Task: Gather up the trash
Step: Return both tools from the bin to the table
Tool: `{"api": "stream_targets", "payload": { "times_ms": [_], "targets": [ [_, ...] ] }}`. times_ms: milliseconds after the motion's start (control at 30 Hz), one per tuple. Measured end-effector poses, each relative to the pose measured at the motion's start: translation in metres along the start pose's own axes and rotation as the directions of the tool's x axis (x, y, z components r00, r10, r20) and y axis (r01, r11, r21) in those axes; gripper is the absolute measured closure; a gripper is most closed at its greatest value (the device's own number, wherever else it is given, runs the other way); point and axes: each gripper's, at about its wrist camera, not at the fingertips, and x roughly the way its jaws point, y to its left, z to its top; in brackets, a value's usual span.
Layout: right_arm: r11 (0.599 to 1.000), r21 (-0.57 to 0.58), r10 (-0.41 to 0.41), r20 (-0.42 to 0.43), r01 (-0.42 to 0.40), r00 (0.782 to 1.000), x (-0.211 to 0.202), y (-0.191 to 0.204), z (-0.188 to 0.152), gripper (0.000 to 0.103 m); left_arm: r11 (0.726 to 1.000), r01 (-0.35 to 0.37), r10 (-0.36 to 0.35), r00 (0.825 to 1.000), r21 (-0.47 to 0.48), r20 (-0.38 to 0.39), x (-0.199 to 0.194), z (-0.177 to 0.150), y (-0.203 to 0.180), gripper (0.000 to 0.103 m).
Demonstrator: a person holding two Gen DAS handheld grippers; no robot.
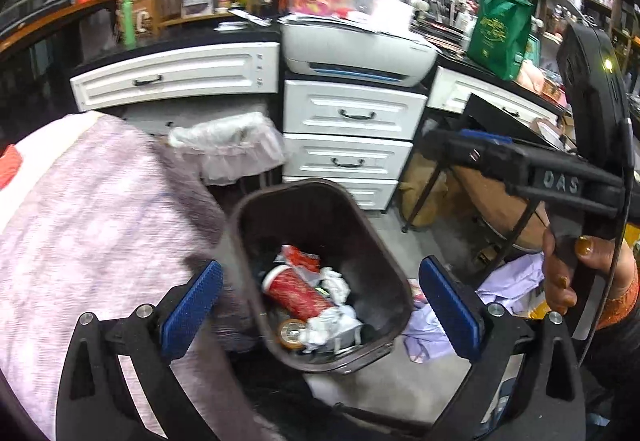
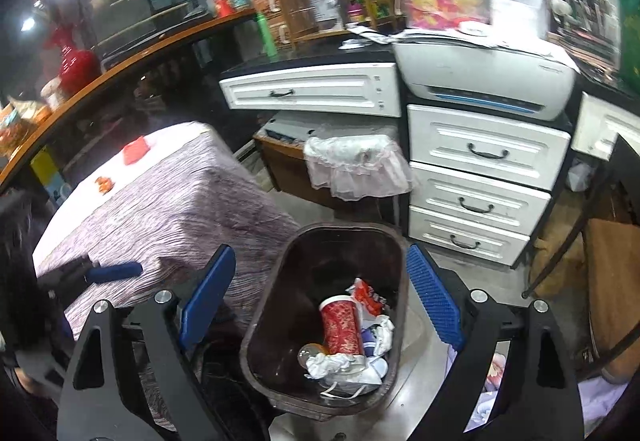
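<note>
Left wrist view, read from left to right: a table draped in a pale purple cloth (image 1: pixel 92 209) fills the left side. Next comes the left gripper (image 1: pixel 320 305), its two blue-padded jaws standing wide apart with nothing between the pads. Framed between them, lower down on the floor, sits a dark brown trash bin (image 1: pixel 384 261) with its top uncovered. Inside lie a red paper cup (image 1: pixel 298 293) on its side, crumpled white paper (image 1: pixel 334 283), a red wrapper (image 1: pixel 300 257) and a roll of tape (image 1: pixel 291 333). Behind the bin stand white drawers (image 1: pixel 352 137) with a grey printer (image 1: pixel 356 53) on top. At far right, a hand (image 1: pixel 568 273) with painted nails grips the handle of the right gripper (image 1: pixel 444 139) (seen side-on, so its jaws cannot be judged from this view). A green bag (image 1: pixel 500 29) sits on the counter behind.

Right wrist view, left to right: the purple cloth (image 2: pixel 160 201) table carries a red scrap (image 2: pixel 135 150) and an orange crumb (image 2: pixel 105 183). One blue fingertip of the left gripper (image 2: pixel 114 272) pokes in over the cloth. The right gripper (image 2: pixel 320 297) hovers above the trash bin (image 2: pixel 264 345), jaws apart and empty. The red paper cup (image 2: pixel 340 325), the crumpled white paper (image 2: pixel 336 363) and the other trash lie in the bin. The white drawers (image 2: pixel 480 177) stand on the right.
</note>
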Motion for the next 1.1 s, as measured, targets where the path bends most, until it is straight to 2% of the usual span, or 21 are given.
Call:
{"api": "stream_targets", "payload": {
  "times_ms": [167, 300, 467, 600, 733, 800, 900, 933, 1000, 1100],
  "targets": [
    [0.995, -0.061, 0.072, -0.021, -0.073, 0.997, 0.014, 0.033, 0.006, 0.016, 0.997, -0.066, 0.066, 0.998, -0.041, 0.007, -0.023, 0.000, 0.039, 0.006],
    [0.984, -0.080, 0.154, -0.062, -0.159, 0.986, 0.033, 0.062, 0.013, 0.016, 0.990, -0.117, 0.118, 0.993, -0.075, 0.013, -0.045, 0.000, 0.072, 0.006],
    [0.966, -0.098, 0.230, -0.097, -0.240, 0.968, 0.052, 0.098, 0.024, 0.016, 0.967, -0.228, 0.231, 0.973, -0.118, 0.018, -0.070, -0.002, 0.124, 0.006],
    [0.950, -0.114, 0.280, -0.106, -0.292, 0.954, 0.064, 0.125, 0.040, 0.016, 0.927, -0.322, 0.328, 0.945, -0.193, -0.002, -0.080, -0.009, 0.176, 0.006],
    [0.929, -0.137, 0.330, -0.122, -0.345, 0.936, 0.081, 0.154, 0.062, 0.016, 0.857, -0.419, 0.418, 0.906, -0.299, -0.072, -0.082, -0.014, 0.242, 0.006],
    [0.920, -0.167, 0.337, -0.133, -0.356, 0.932, 0.093, 0.169, 0.074, 0.016, 0.811, -0.458, 0.448, 0.886, -0.364, -0.118, -0.080, -0.016, 0.281, 0.006],
    [0.910, -0.180, 0.349, -0.157, -0.374, 0.924, 0.120, 0.192, 0.095, 0.016, 0.758, -0.486, 0.462, 0.871, -0.435, -0.166, -0.076, -0.017, 0.329, 0.006],
    [0.906, -0.173, 0.359, -0.166, -0.385, 0.919, 0.128, 0.197, 0.100, 0.016, 0.748, -0.488, 0.463, 0.869, -0.449, -0.175, -0.074, -0.016, 0.340, 0.006],
    [0.897, -0.157, 0.384, -0.187, -0.413, 0.904, 0.148, 0.212, 0.116, 0.016, 0.735, -0.494, 0.463, 0.866, -0.464, -0.187, -0.070, -0.013, 0.358, 0.006],
    [0.888, -0.174, 0.389, -0.209, -0.426, 0.897, 0.172, 0.233, 0.134, 0.016, 0.726, -0.491, 0.451, 0.868, -0.482, -0.206, -0.056, -0.001, 0.387, 0.006]
  ]
}}
